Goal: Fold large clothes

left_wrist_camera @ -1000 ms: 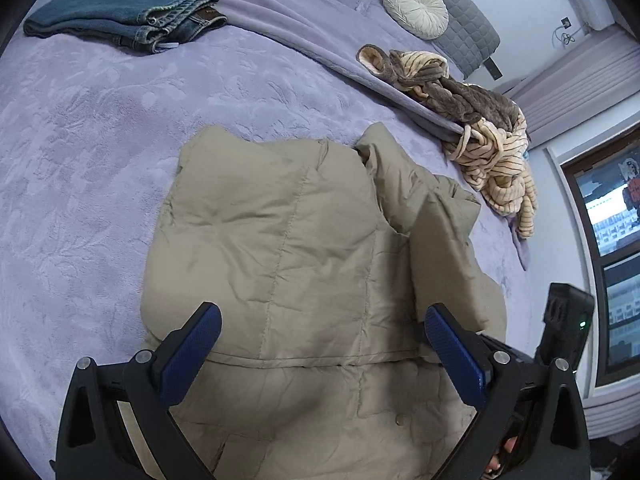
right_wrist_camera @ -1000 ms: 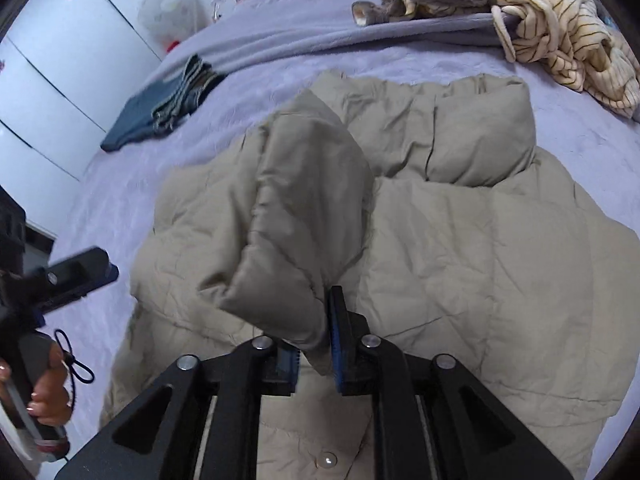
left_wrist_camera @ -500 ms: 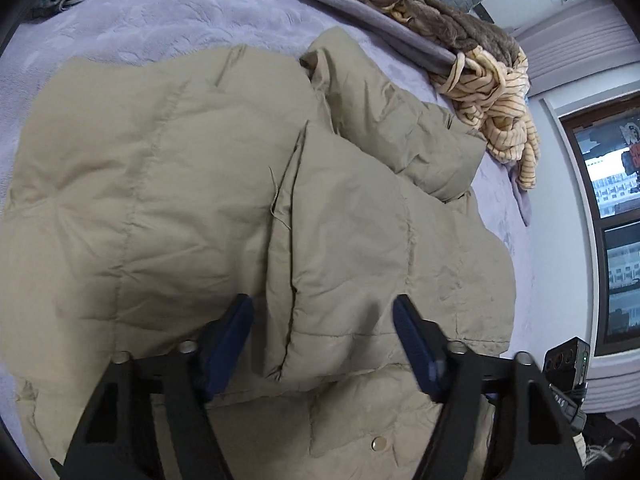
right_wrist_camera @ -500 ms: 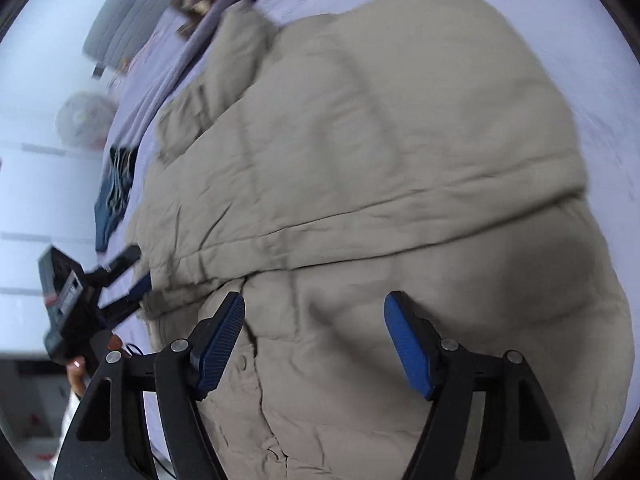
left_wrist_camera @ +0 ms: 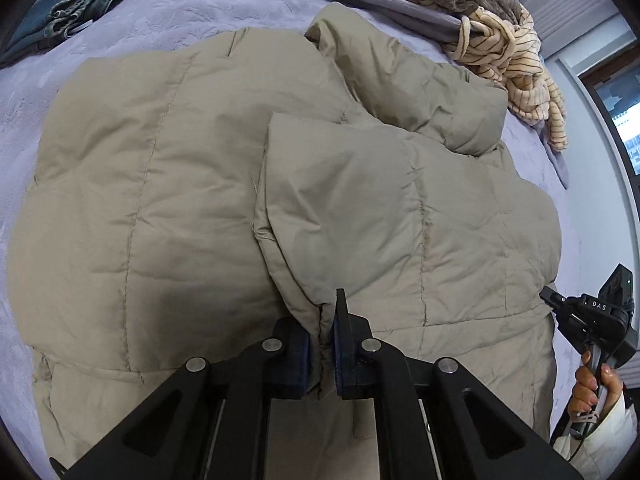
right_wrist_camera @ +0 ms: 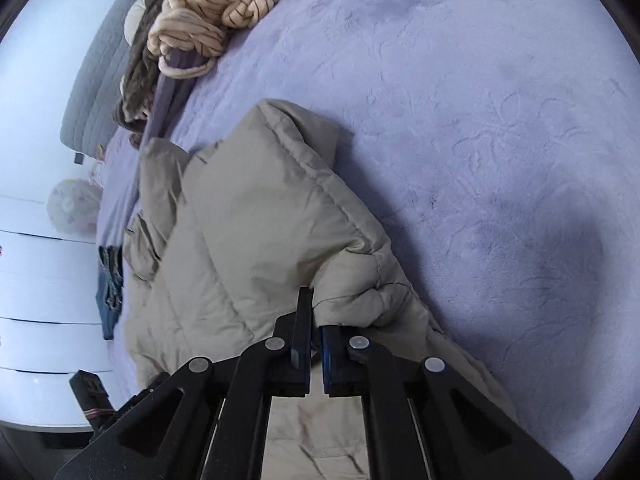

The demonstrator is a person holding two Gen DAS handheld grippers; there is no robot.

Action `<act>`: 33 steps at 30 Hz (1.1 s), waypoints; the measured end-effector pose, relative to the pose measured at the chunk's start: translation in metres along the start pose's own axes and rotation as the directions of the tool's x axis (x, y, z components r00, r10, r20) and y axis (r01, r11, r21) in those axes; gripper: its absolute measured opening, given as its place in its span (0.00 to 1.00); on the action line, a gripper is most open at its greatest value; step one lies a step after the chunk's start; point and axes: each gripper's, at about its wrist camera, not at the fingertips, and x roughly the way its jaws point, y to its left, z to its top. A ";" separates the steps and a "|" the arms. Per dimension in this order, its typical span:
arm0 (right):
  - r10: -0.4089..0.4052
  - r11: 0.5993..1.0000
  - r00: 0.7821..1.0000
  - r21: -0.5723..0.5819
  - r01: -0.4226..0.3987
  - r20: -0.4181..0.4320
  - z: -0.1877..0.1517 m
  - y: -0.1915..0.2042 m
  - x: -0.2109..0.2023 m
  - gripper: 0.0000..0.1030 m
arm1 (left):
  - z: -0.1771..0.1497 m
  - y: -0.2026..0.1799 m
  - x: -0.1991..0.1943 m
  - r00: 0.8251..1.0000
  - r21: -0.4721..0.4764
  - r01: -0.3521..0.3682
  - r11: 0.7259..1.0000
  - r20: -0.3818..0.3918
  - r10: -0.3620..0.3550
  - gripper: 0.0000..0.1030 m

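Note:
A large beige puffer jacket lies spread on the lilac bed cover, with one sleeve folded across its body. My left gripper is shut on the near end of that sleeve, with fabric pinched between the blue pads. In the right wrist view the jacket bunches up at its side edge. My right gripper is shut on a puckered fold of that edge. The right gripper's body and the hand holding it show at the left view's right edge.
Folded blue jeans lie at the bed's far left. A heap of striped cream and brown clothes sits at the far right by the grey headboard. White drawers stand beside the bed, and a window is at the right.
The left gripper came down over the folded sleeve and shut on its end. The right gripper let the sleeve go, swung and rolled to the jacket's side, opened, then shut on its edge.

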 end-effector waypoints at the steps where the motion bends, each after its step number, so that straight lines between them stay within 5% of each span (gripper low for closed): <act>1: 0.006 1.000 1.000 0.015 -0.006 0.003 -0.001 -0.006 0.002 0.04 | 0.003 0.000 -0.002 1.000 -0.001 -0.018 1.000 0.013 0.018 0.11; 6: 0.017 0.999 1.000 0.029 -0.017 -0.008 -0.001 -0.014 -0.010 0.06 | 0.016 0.012 -0.026 0.978 -0.005 -0.188 0.982 0.090 0.188 0.11; 9: -0.003 1.000 0.998 -0.002 0.003 -0.062 -0.009 -0.013 -0.029 0.34 | 0.016 0.023 -0.049 0.972 -0.012 -0.197 0.980 0.127 0.197 0.11; 10: -0.006 1.000 0.998 -0.031 0.004 -0.059 -0.015 -0.012 -0.041 0.51 | 0.016 0.024 -0.057 0.971 -0.007 -0.191 0.982 0.144 0.190 0.11; 12: -0.009 0.993 1.000 -0.115 0.006 -0.024 -0.025 -0.005 -0.064 0.53 | 0.019 0.019 -0.066 0.974 0.009 -0.158 0.987 0.165 0.155 0.11; 13: -0.015 0.987 1.000 -0.159 0.017 0.012 -0.028 0.000 -0.074 0.48 | 0.020 0.016 -0.069 0.977 0.022 -0.138 0.990 0.169 0.132 0.11; 14: -0.028 0.979 0.998 -0.201 0.038 0.053 -0.028 0.006 -0.081 0.29 | 0.021 0.011 -0.068 0.980 0.041 -0.117 0.992 0.165 0.109 0.11; 16: -0.087 0.962 0.990 -0.250 0.113 0.113 -0.020 0.016 -0.084 0.07 | 0.027 -0.001 -0.058 0.987 0.083 -0.093 0.992 0.135 0.081 0.11; 23: -0.137 0.938 0.982 -0.302 0.172 0.132 0.026 0.042 -0.025 0.07 | 0.034 -0.027 -0.002 0.975 0.128 -0.198 0.972 0.125 0.182 0.11; 33: -0.183 0.949 0.977 -0.240 0.205 0.113 0.048 0.016 0.023 0.01 | 0.042 -0.016 0.026 0.979 0.102 -0.185 0.977 0.105 0.174 0.11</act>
